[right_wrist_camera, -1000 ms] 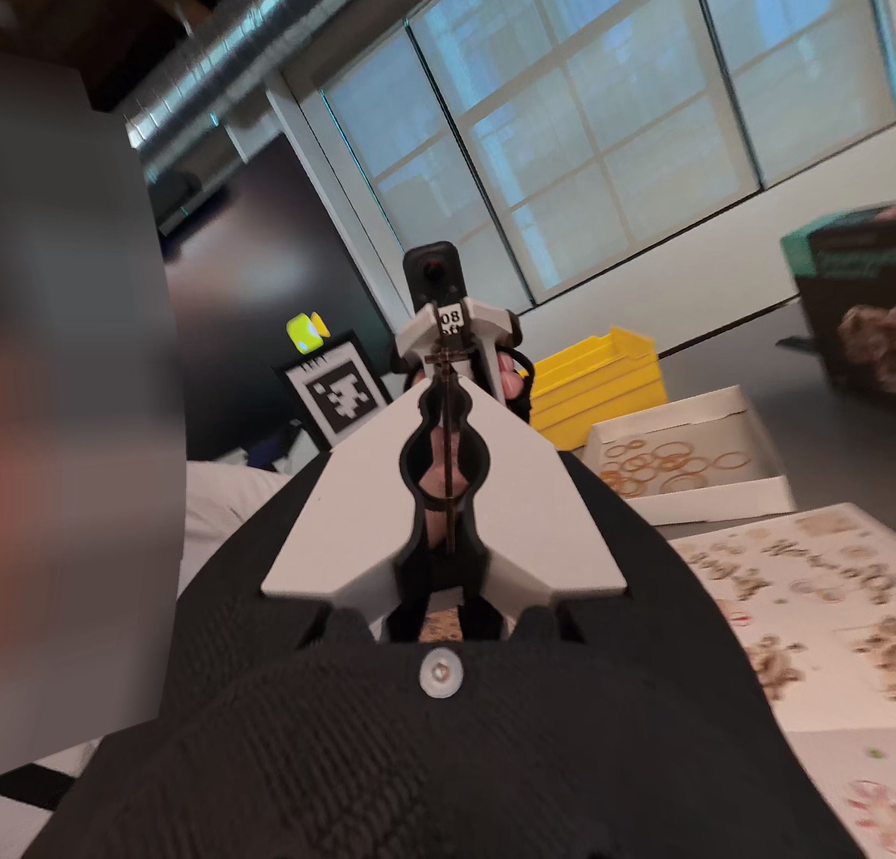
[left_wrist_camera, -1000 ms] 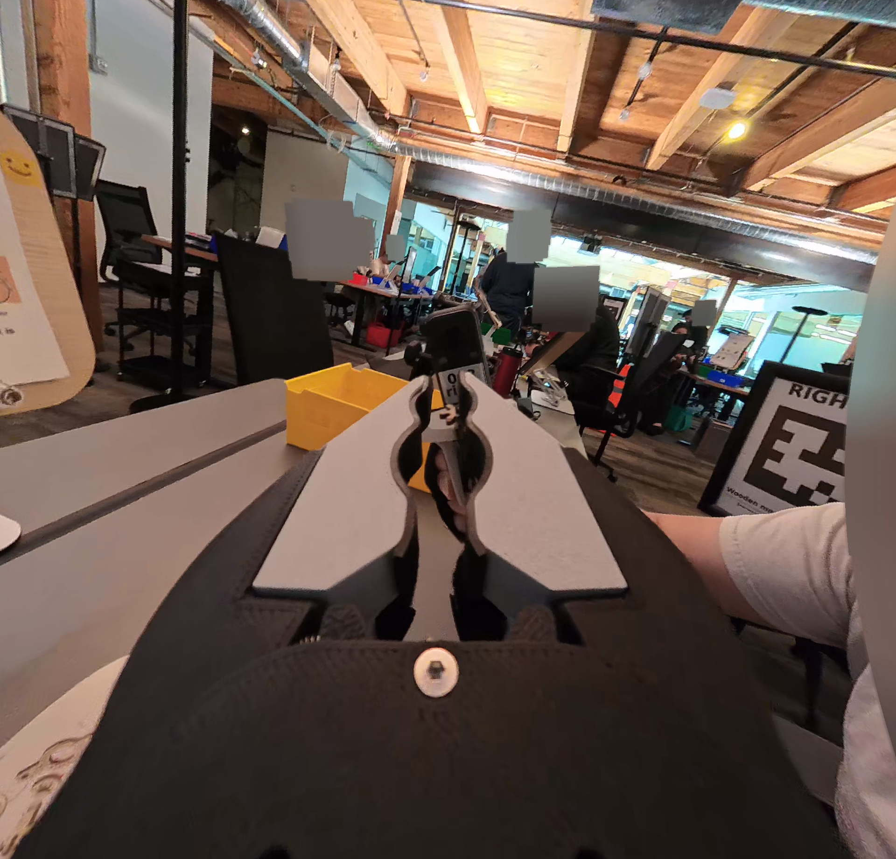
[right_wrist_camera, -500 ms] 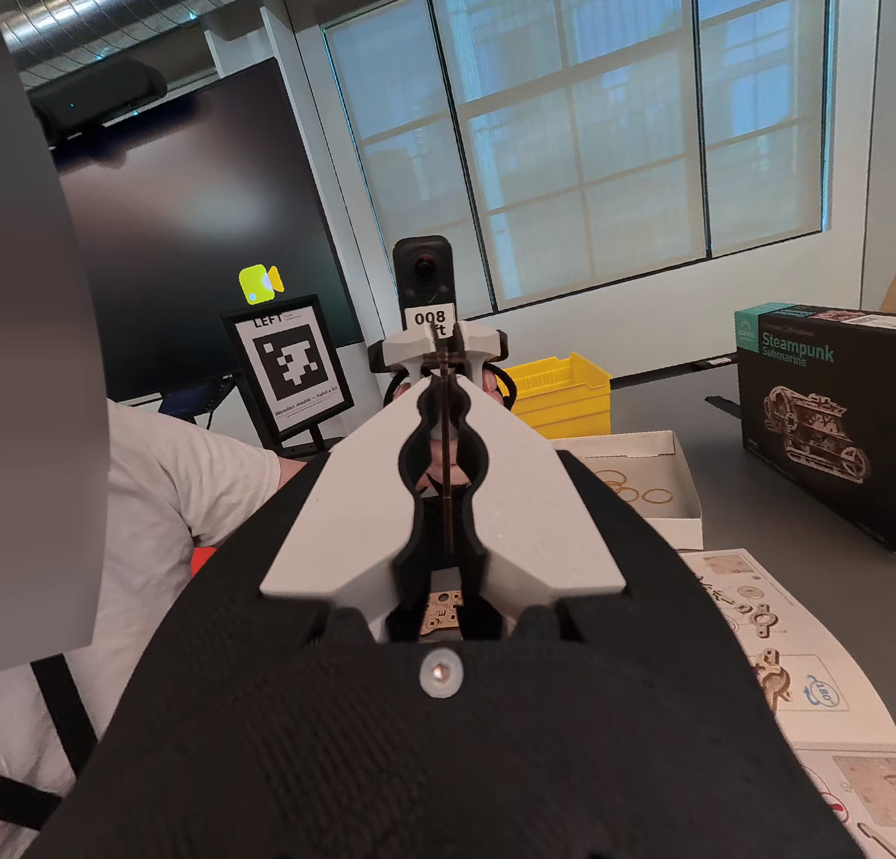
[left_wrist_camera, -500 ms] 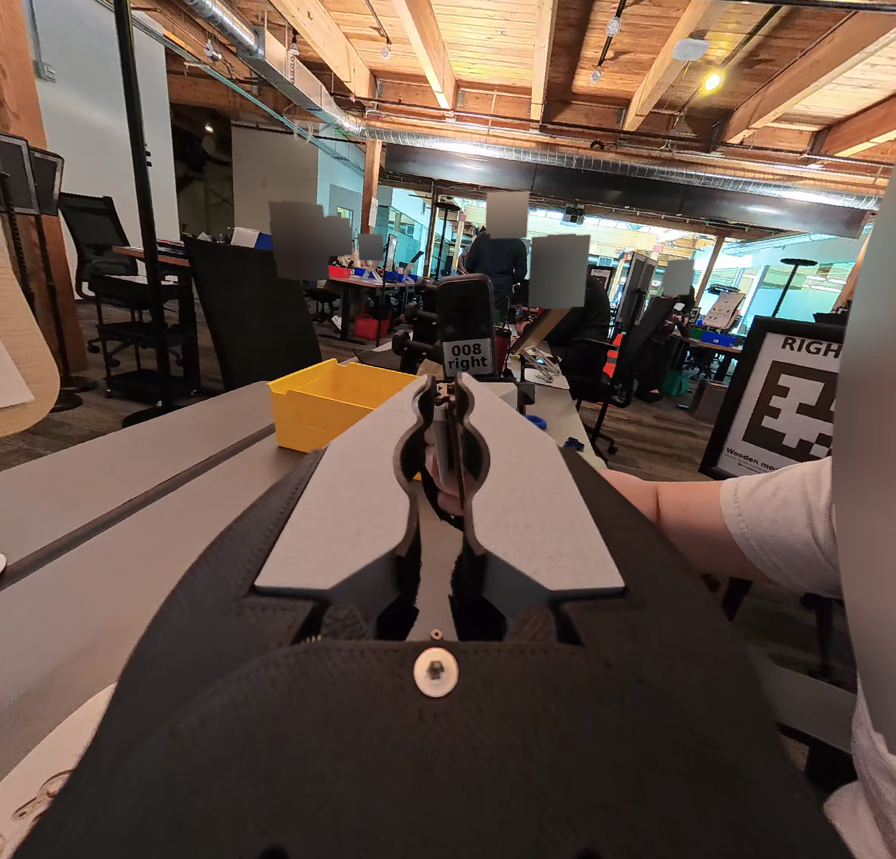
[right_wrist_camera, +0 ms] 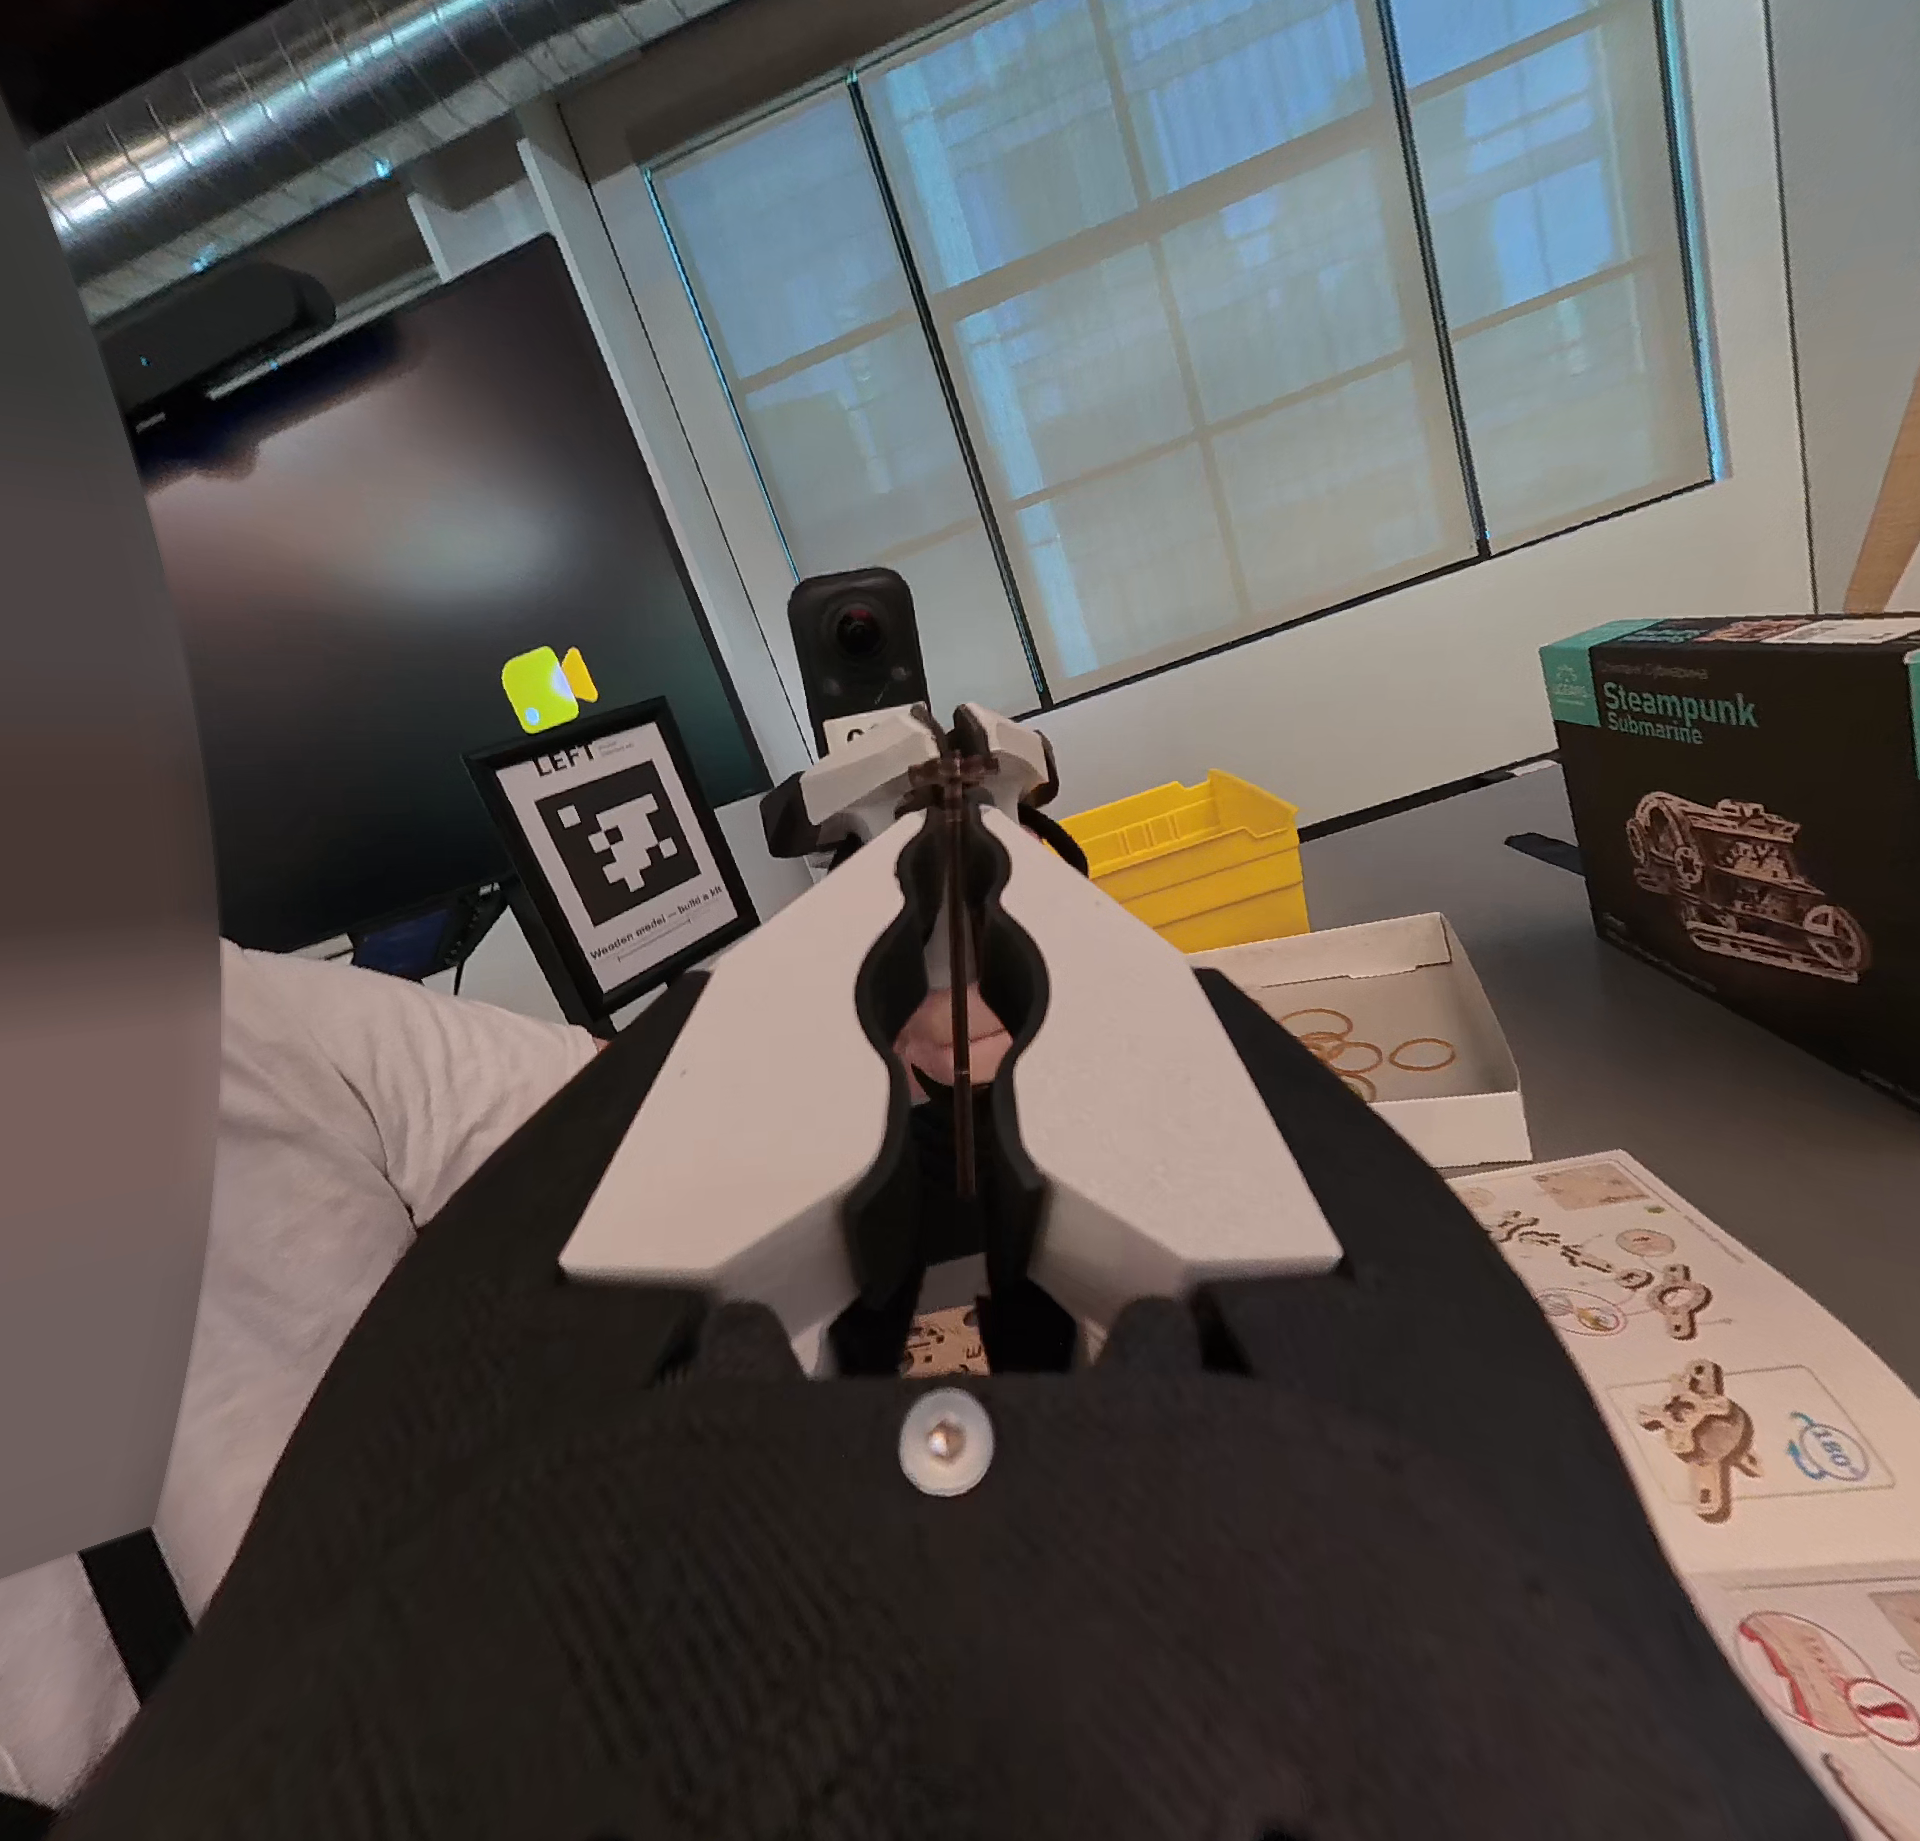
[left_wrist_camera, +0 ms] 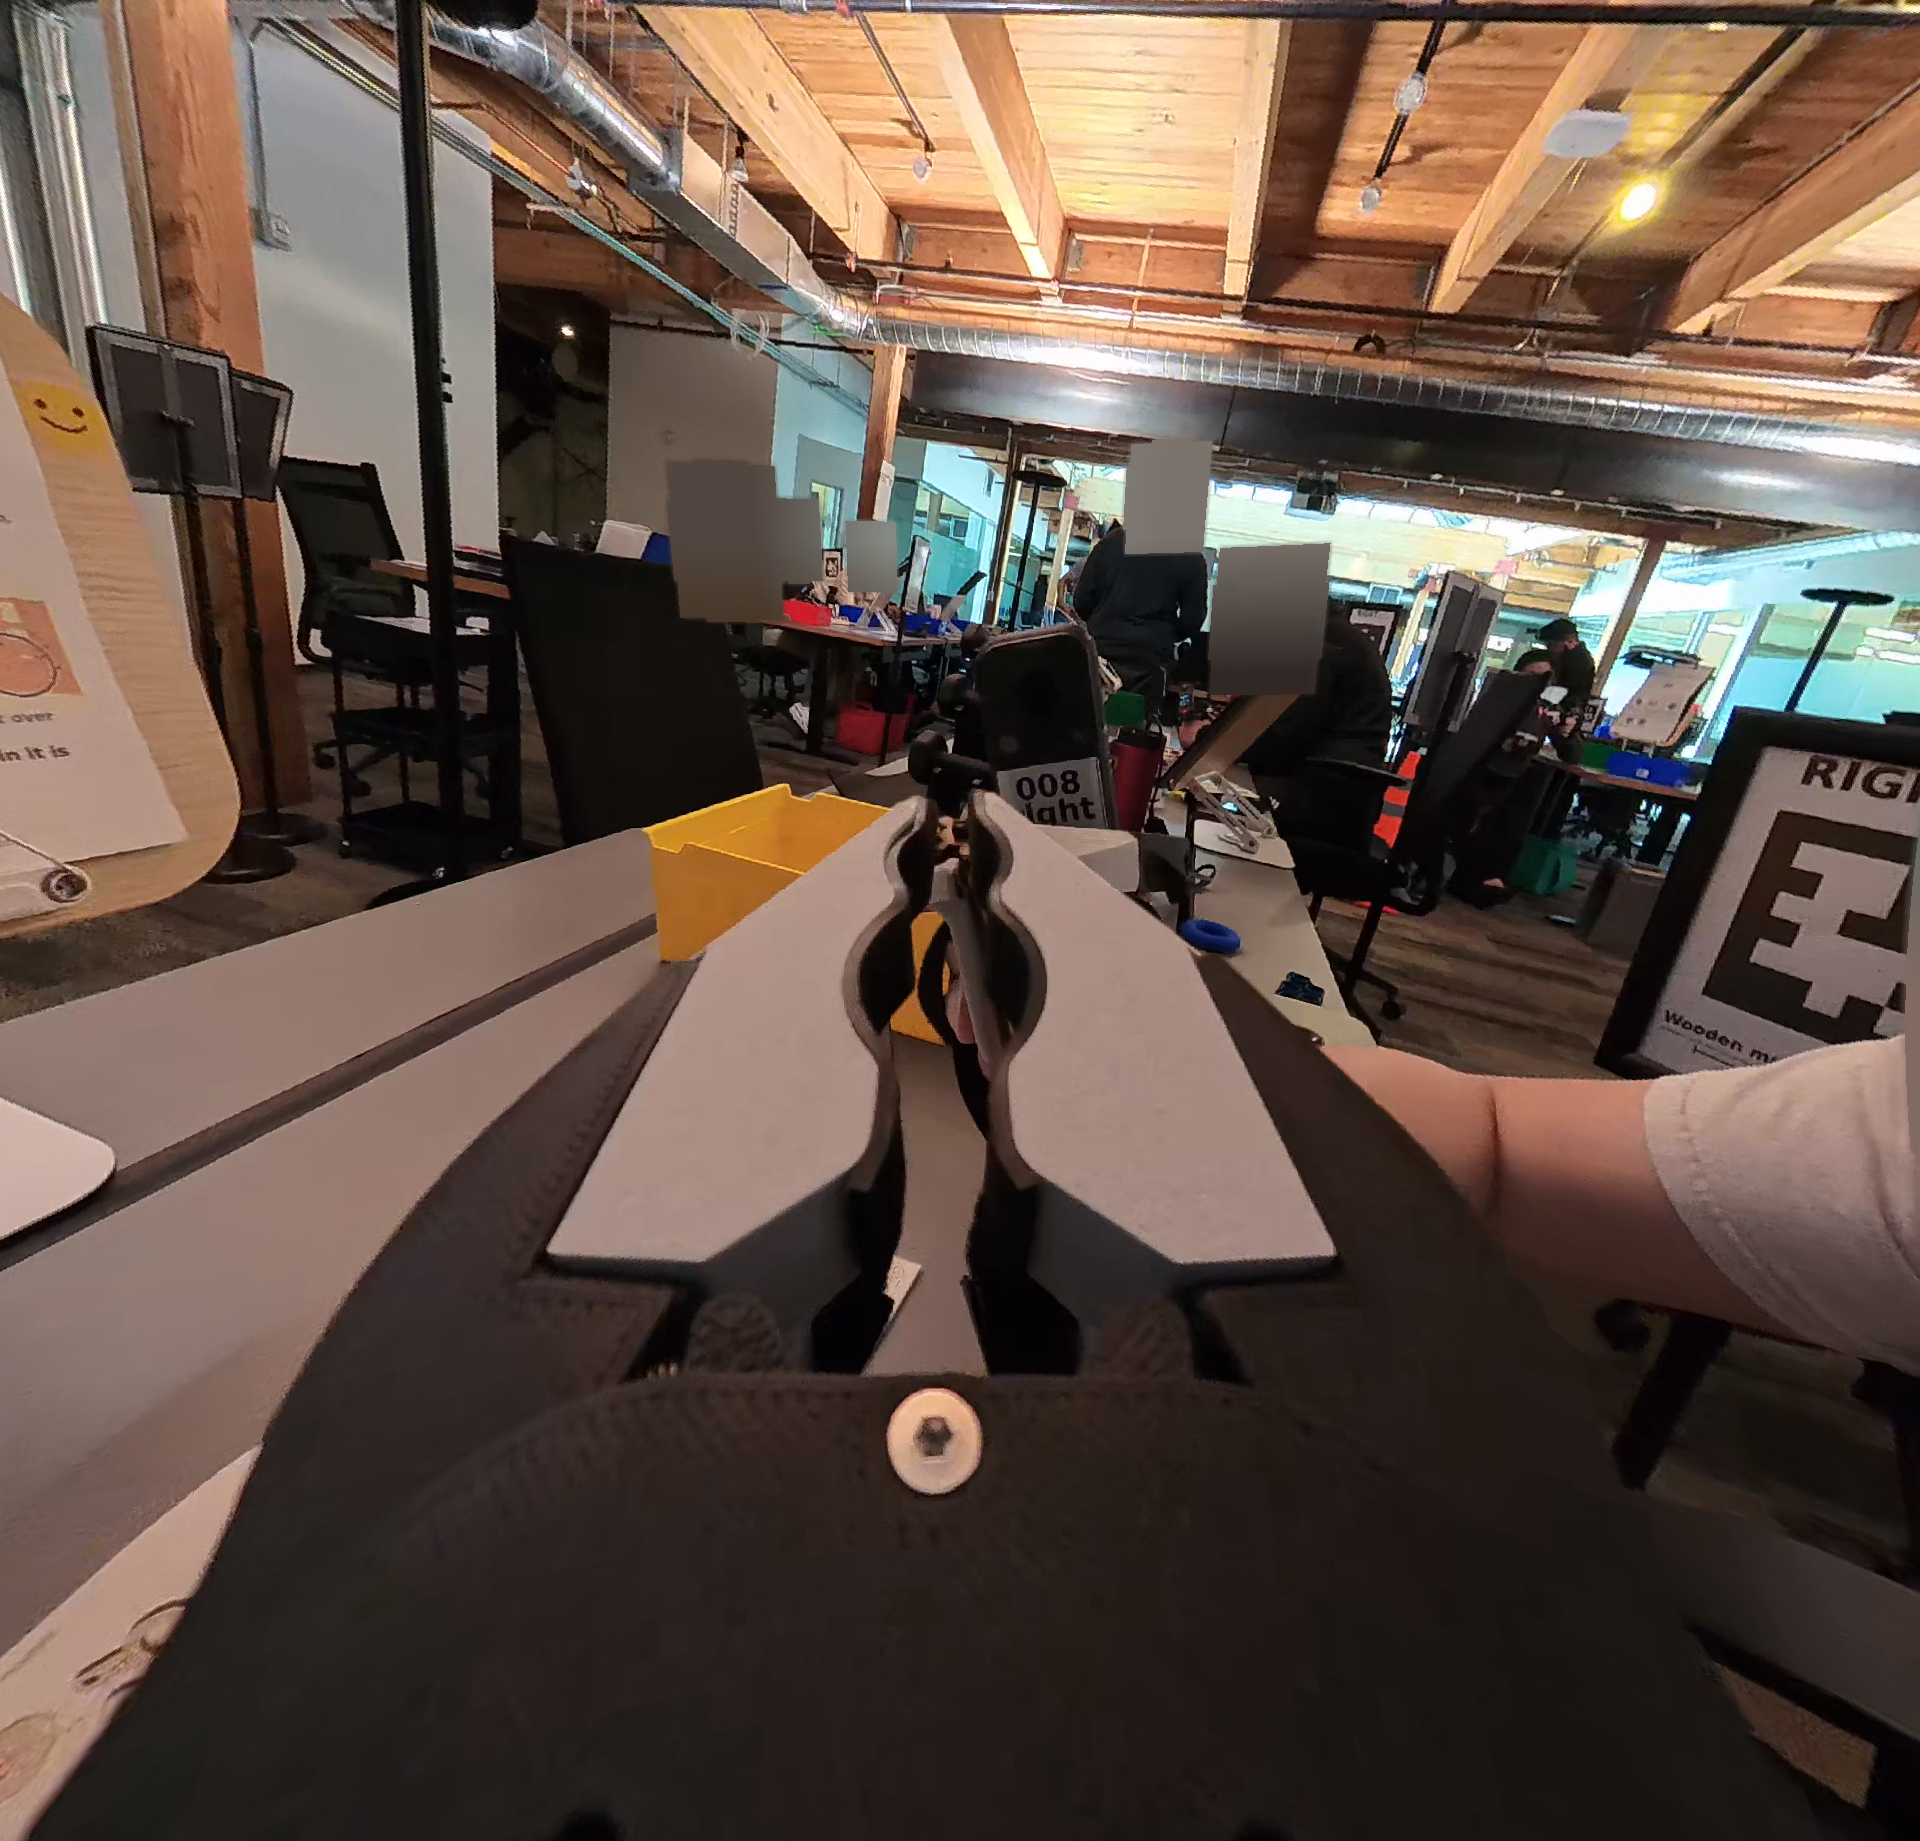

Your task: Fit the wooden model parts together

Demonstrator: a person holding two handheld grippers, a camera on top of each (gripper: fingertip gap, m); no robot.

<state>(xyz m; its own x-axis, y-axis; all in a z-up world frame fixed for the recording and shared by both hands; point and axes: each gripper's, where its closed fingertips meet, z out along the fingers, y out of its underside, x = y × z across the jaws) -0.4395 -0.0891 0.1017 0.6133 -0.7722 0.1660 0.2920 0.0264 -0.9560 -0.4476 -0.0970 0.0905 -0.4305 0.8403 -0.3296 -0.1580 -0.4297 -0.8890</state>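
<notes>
Worktop: grey, carrying everything listed below.

Kit box: dark, teal-trimmed, upright at the right of the right wrist view.

Instruction sheets: pale printed pages, flat at lower right.

White tray: shallow, open, rubber bands loose inside.

Yellow bin: behind the tray.

Right hand-held gripper: raised above the worktop, clamped on a thin wooden model part held edge-on between its fingers.

Left hand-held gripper: facing the right one tip to tip, closed on a flat part, seen edge-on. Whether the two parts touch cannot be told.
</notes>
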